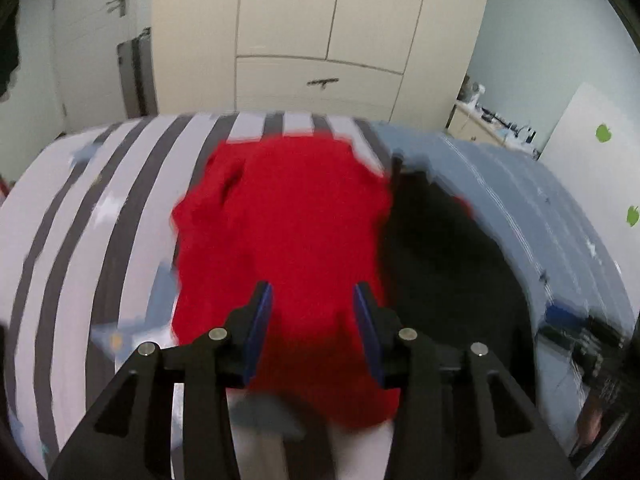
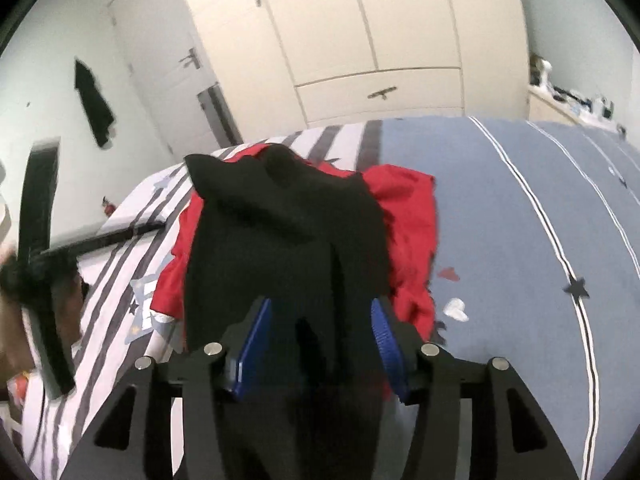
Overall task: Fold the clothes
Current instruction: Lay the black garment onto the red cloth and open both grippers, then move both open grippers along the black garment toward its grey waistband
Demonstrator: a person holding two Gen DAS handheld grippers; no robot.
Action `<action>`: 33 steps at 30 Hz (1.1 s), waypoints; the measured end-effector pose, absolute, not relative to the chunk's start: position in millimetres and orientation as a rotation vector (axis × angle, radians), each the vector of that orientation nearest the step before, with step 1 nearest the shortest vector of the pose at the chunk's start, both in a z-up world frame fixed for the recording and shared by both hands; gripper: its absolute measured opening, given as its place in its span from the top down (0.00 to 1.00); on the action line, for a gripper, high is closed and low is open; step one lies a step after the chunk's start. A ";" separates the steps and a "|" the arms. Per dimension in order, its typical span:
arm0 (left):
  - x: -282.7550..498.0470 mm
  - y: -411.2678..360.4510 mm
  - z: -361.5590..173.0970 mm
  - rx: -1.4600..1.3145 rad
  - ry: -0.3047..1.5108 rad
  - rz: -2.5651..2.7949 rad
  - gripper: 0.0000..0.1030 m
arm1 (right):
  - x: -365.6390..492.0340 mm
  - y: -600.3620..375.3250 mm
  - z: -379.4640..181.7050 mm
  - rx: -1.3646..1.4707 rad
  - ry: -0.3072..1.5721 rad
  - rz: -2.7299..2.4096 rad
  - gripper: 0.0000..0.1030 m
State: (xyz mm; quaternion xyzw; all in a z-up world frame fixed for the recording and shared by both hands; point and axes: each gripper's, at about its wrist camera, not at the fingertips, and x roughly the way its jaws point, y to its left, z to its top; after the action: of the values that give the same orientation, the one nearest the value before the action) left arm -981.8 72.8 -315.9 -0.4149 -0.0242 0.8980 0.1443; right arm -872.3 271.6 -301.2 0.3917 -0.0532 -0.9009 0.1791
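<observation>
- A red garment [image 1: 280,236] lies spread on a bed [image 1: 100,208], on the striped white-and-grey part of the cover, its far edge close to the foot of the bed.
- A black garment [image 2: 280,232] is draped over the red one; in the right wrist view it covers the middle of the red cloth, with red showing on both sides of it.
- In the left wrist view the black cloth lies along the right side of the red, towards the plain blue part of the cover [image 2: 500,240].
- The left gripper [image 1: 313,292] hangs over the near part of the red garment, its blue pads [image 1: 262,320] spread apart with nothing pinched between them; the picture is blurred.
- The right gripper [image 2: 320,308] is above the near end of the black garment, its jaws parted; black cloth shows in the gap, but the pads [image 2: 256,332] are not pressing on it.
- The left gripper also shows as a dark blurred frame at the left edge of the right wrist view, over the striped side of the bed.
- Beyond the foot of the bed stands a cream wardrobe [image 1: 320,32] with dark handles; a door [image 2: 160,52] is to its left.
- A dark cloth [image 2: 94,104] hangs on the wall beside the door.
- A cluttered shelf [image 1: 492,120] sits in the far right corner of the room.
</observation>
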 end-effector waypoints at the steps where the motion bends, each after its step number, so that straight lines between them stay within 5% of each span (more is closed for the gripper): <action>1: -971.9 69.6 -325.2 -1.209 -0.075 2.583 0.63 | -875.6 263.1 -300.9 1.095 -0.114 -2.557 0.53; 11: -933.6 57.4 -380.0 -1.333 -0.116 2.589 0.61 | -912.7 217.0 -320.2 1.163 -0.013 -2.536 0.58; 14: -930.5 58.6 -383.4 -1.331 -0.118 2.580 0.61 | -919.6 216.4 -319.4 1.179 -0.014 -2.524 0.82; 18: -931.7 53.9 -380.6 -1.328 -0.130 2.578 0.61 | -929.0 223.9 -307.9 1.174 -0.055 -2.496 0.97; 26: -933.9 46.7 -380.4 -1.344 -0.110 2.581 0.61 | -968.0 277.5 -292.6 1.213 -0.269 -2.576 0.99; 30: -931.2 46.0 -382.7 -1.357 -0.105 2.579 0.61 | -980.5 275.5 -298.9 1.269 -0.125 -2.584 0.98; 33: -930.0 45.1 -386.0 -1.365 -0.109 2.578 0.61 | -985.6 279.2 -280.8 1.185 -0.241 -2.576 0.95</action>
State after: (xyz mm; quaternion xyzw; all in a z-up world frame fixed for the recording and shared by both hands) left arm -930.0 45.1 -386.0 -0.4647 -0.0372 0.8777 0.1110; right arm -985.6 279.2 -280.8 0.4120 -0.0837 -0.8953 0.1472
